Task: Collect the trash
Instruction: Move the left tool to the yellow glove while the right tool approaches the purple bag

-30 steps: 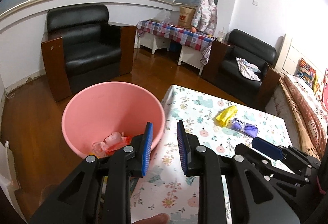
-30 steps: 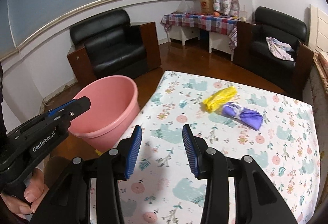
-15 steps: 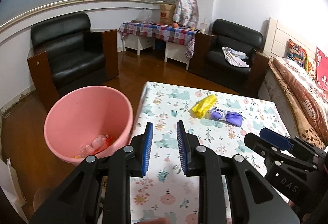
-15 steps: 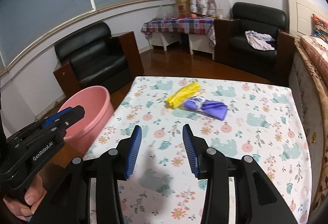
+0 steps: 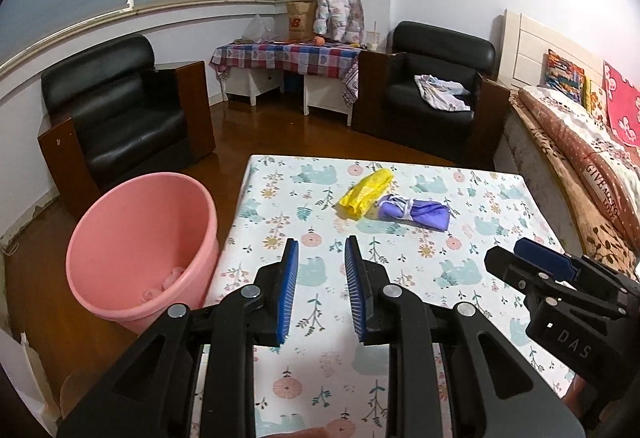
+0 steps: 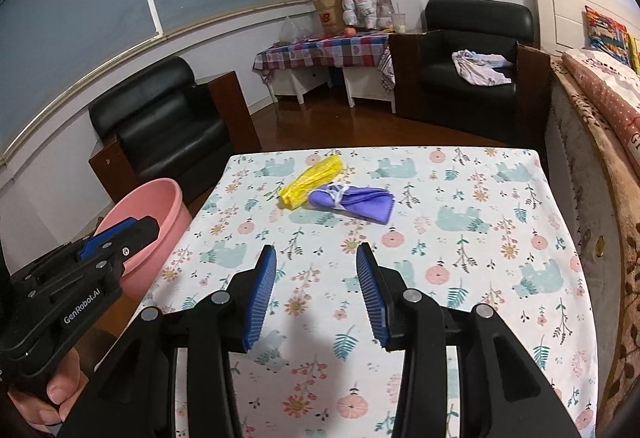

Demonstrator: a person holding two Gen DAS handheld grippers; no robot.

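A yellow plastic bag (image 5: 366, 190) (image 6: 310, 179) and a purple bag (image 5: 414, 213) (image 6: 354, 201) lie side by side on the far half of the floral table (image 5: 404, 302) (image 6: 460, 238). A pink bucket (image 5: 138, 246) (image 6: 140, 215) stands on the floor at the table's left side, with pale scraps in its bottom. My left gripper (image 5: 320, 264) is open and empty above the near table. My right gripper (image 6: 316, 270) is open and empty, also above the near table, short of both bags. Each gripper shows in the other's view.
Two black armchairs (image 5: 116, 109) (image 5: 434, 89) stand beyond the table on the wooden floor. A checked-cloth side table (image 5: 288, 55) is against the far wall. A bed with a patterned blanket (image 5: 580, 157) runs along the table's right side.
Both grippers have swung right, away from the bucket, and now face the table. The bags sit nearer the middle of both views. The right gripper's jaws stand wider apart.
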